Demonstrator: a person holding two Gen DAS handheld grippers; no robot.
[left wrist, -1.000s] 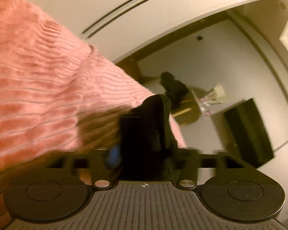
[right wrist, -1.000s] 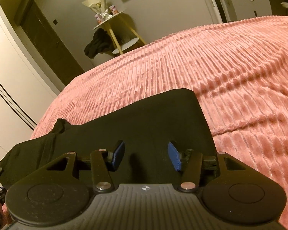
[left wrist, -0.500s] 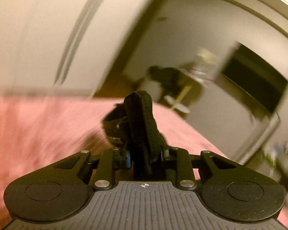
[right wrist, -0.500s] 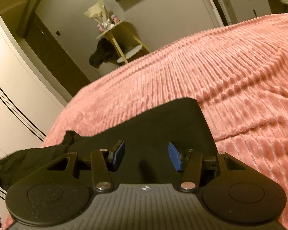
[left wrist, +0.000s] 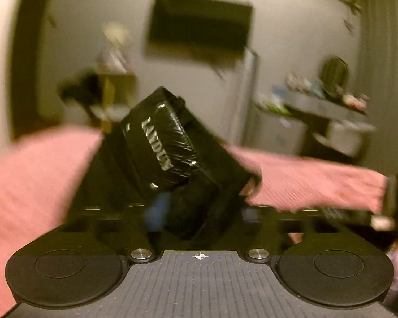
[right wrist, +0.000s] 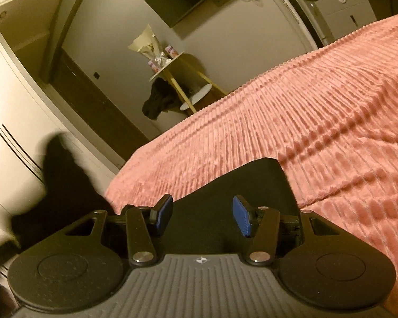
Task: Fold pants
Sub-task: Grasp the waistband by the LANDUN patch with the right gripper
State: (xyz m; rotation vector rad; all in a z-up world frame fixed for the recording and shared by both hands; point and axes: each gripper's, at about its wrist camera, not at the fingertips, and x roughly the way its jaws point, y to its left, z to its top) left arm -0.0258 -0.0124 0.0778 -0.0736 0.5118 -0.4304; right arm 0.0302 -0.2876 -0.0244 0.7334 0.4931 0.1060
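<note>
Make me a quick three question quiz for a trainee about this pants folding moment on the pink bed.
1. True or false: the right claw is open above the black pants.
2. What does the left claw grip: A a pillow, B the pants' end with the shiny label, C nothing?
3. Fill in: the pants lie on a ribbed ____ bedspread.

Key: 1 true; 2 B; 3 pink.
</note>
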